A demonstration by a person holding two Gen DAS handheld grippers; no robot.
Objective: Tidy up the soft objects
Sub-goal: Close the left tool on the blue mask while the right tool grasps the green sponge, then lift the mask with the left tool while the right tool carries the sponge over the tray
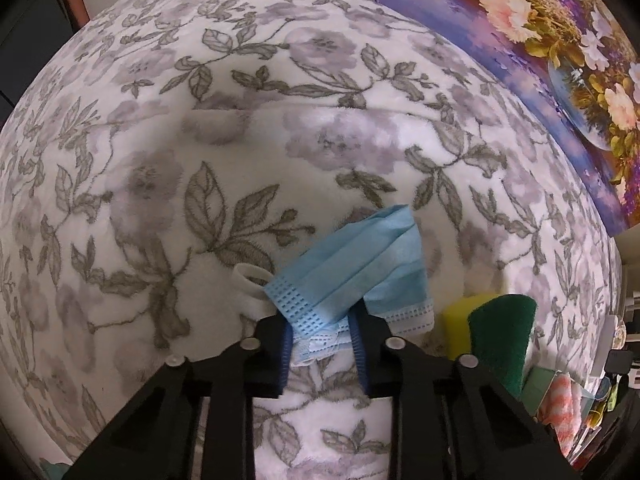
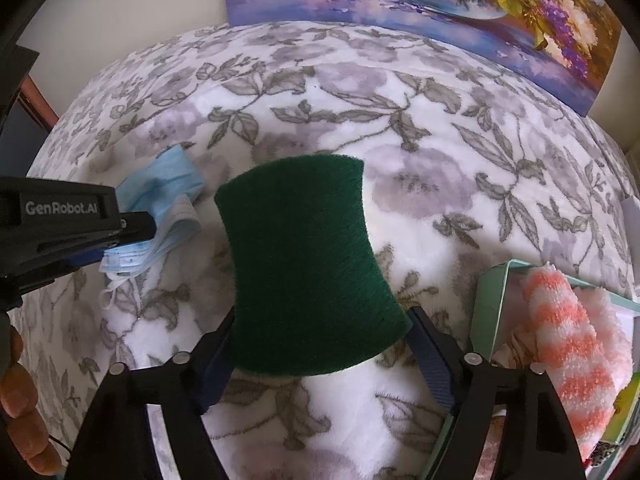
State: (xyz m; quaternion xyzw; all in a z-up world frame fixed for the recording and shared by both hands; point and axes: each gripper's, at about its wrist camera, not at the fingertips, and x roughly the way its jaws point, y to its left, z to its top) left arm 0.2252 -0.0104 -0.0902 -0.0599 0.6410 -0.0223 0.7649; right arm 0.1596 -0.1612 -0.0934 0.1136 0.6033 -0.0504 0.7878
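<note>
A crumpled light-blue face mask [image 1: 352, 264] lies on the floral fleece blanket [image 1: 160, 160]; its near end is bunched between the blue pads of my left gripper [image 1: 322, 340], which is shut on it. A white ear loop [image 1: 250, 280] sticks out to the left. In the right wrist view the same mask [image 2: 168, 184] and the left gripper [image 2: 136, 224] sit at the left. A sponge with a green scouring face [image 2: 304, 264] fills the middle, and my right gripper [image 2: 320, 332] has its fingers against the sponge's two sides. The sponge [image 1: 500, 320] shows its yellow foam in the left wrist view.
A pale green box [image 2: 492, 292] at the right holds a pink-and-white striped fluffy cloth [image 2: 560, 340]. A flower painting [image 2: 400, 0] leans on the wall behind the blanket. A person's hand [image 2: 20, 400] is at the lower left edge.
</note>
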